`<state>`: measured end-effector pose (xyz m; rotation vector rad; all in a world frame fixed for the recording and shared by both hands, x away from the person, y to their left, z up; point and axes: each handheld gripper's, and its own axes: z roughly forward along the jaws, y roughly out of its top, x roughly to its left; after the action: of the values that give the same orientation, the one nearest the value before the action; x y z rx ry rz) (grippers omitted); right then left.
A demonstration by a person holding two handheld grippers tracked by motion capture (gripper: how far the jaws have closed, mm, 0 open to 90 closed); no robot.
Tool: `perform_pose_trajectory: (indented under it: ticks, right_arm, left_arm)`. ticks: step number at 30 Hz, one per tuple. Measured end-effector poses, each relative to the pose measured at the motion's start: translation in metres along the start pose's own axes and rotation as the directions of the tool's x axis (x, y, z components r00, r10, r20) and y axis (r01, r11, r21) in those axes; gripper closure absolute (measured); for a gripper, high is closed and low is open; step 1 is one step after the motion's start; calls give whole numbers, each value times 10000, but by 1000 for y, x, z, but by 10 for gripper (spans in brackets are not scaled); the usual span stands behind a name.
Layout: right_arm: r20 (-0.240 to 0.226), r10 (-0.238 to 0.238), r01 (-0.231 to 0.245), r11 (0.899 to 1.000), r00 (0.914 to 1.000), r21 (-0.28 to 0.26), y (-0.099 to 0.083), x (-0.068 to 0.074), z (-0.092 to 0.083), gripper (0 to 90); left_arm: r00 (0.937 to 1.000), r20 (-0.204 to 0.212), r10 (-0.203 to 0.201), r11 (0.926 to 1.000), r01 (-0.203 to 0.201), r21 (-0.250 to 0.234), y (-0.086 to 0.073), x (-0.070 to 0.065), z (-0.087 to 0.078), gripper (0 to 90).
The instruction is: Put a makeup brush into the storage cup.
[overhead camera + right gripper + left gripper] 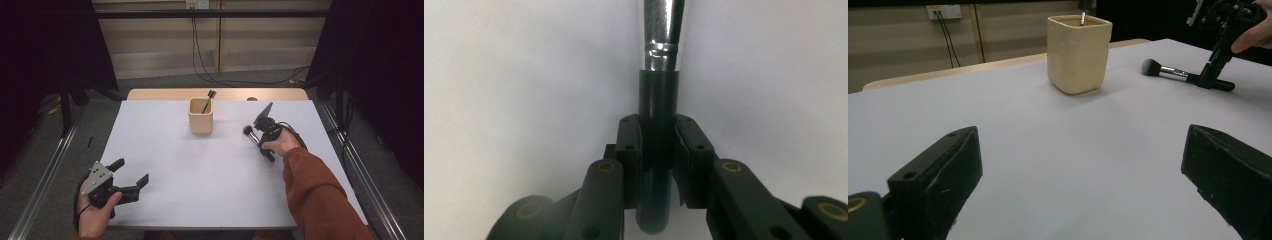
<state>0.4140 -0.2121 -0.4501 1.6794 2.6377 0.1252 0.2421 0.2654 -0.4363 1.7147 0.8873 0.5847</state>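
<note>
Brush (253, 137): lies flat on table (200, 190), bristles toward the cup (201, 116), handle toward the person.
Right gripper (658, 150): clamped on the handle.
Left gripper (1083, 170): jaws wide apart, holding nothing.

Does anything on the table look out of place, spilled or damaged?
Nothing stands out. The beige cup stands upright with one brush leaning inside it. The makeup brush lies flat on the white table, its handle clamped in the right tool. No spill or damage shows.

White table (200, 190) with beige cup (201, 120), makeup brush (252, 135)
</note>
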Motion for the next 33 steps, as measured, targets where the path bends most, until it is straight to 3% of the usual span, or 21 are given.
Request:
perform_pose_trajectory:
  ticks: [11,22,29,33]
  right_arm:
    - [-104,76,-77,9999,9999,-152,-3,-2,-1,759]
    - [-388,53,-87,9960,9992,-886,-12,-5,-9,759]
    - [-691,125,-231,9877,9975,-1544,-17,-8,-13,759]
    - [-923,66,-274,9739,9957,-2253,-22,-11,-20,759]
  left_arm:
    - [10000,25,54,10000,-54,52,0,1,3,30]
    - [10000,-1,-5,10000,5,24,1,1,3,30]
    - [9999,-7,-137,9999,137,-19,0,1,2,29]
    - [9999,-36,-135,9999,135,-29,0,1,2,29]
